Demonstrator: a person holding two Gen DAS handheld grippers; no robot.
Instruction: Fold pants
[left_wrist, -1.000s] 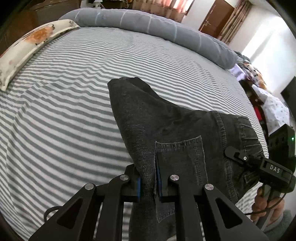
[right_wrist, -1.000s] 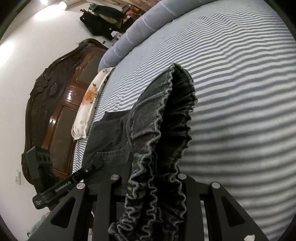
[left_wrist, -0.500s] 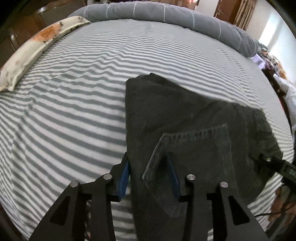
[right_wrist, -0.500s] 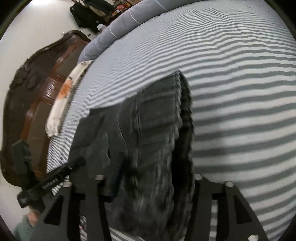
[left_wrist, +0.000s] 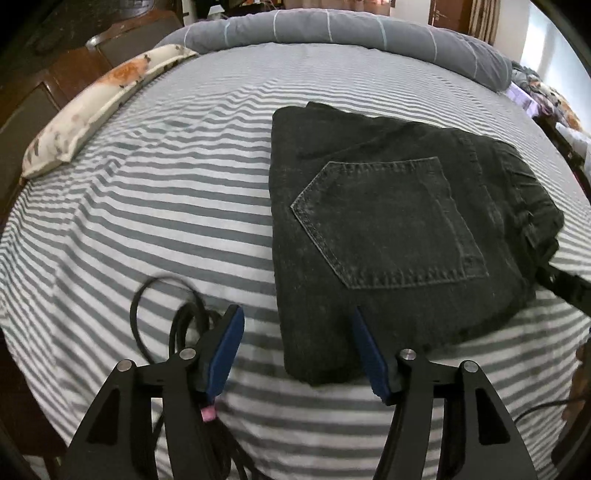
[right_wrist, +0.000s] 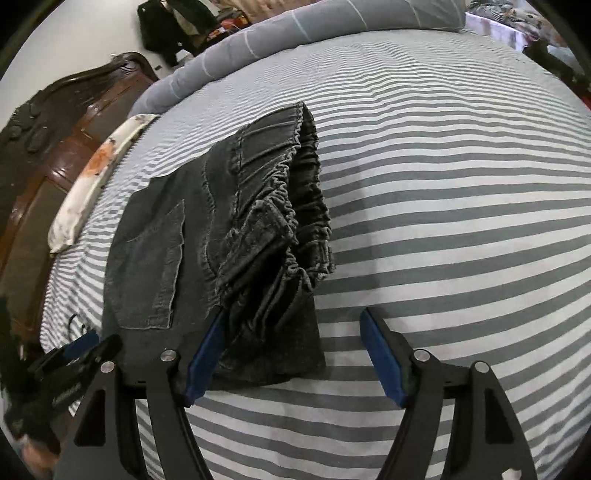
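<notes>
Left gripper: the left gripper (left_wrist: 297, 345) stood with its blue-padded jaws spread, having just been opening; the near corner of the pants (left_wrist: 388, 229) lay between them, neither pad pressing on it.
Right gripper: the right gripper (right_wrist: 295, 349) was likewise parted, just been opening, holding nothing; its left pad lay against the denim edge, the right one over bare sheet.
Pants: black washed denim, folded into a thick flat block on the bed, a stitched back pocket (left_wrist: 391, 225) on top and the gathered elastic waistband (right_wrist: 295, 192) bunched along one side.
Bed: soft grey-and-white striped sheet (left_wrist: 166, 206), lightly rippled, with wide open room left of the pants and right of the waistband.
Edges: a black cable (left_wrist: 173, 314) looped just beside the left gripper; a long printed pillow (left_wrist: 99, 99) and a rolled grey quilt (left_wrist: 351, 31) lay well apart along the far borders, against the carved dark wooden headboard (right_wrist: 48, 140).
</notes>
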